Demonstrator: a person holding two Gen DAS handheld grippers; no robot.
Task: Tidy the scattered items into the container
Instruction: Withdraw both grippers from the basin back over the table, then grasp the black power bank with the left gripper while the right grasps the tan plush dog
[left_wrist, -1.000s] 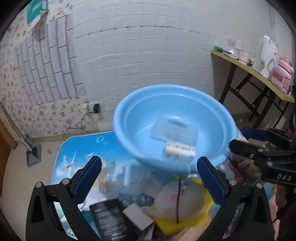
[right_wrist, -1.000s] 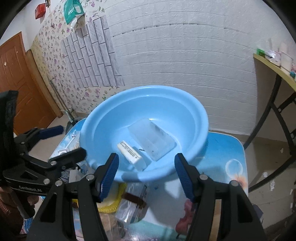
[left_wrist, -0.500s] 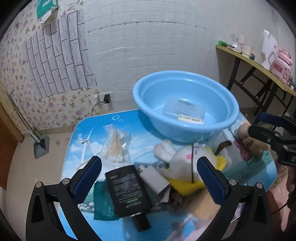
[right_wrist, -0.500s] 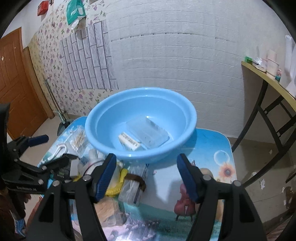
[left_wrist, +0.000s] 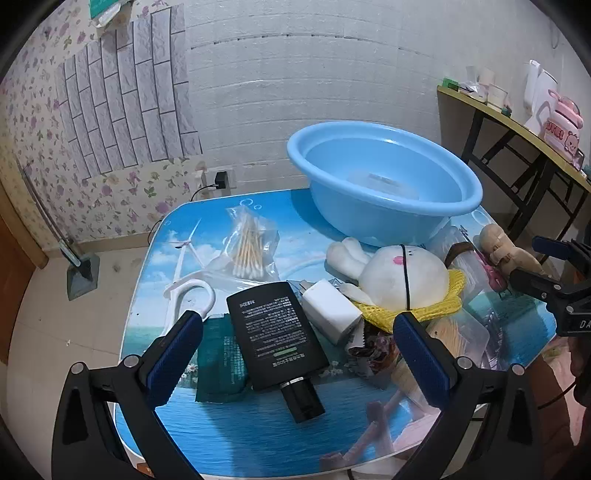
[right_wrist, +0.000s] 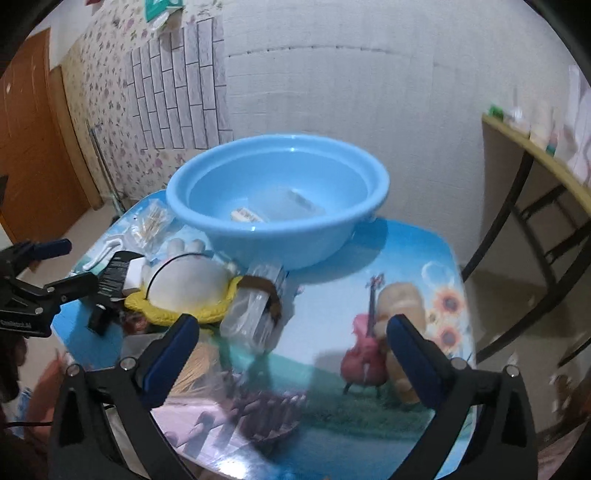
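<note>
On table (left_wrist: 229, 435), blue basin (right_wrist: 280, 229) holds clear box (right_wrist: 295, 206); both grippers gape wide, empty.

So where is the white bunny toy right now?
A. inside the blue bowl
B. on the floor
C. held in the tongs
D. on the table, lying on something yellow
D: the white bunny toy lies on a yellow net on the table, in front of the blue bowl, and neither pair of tongs holds it.
</note>
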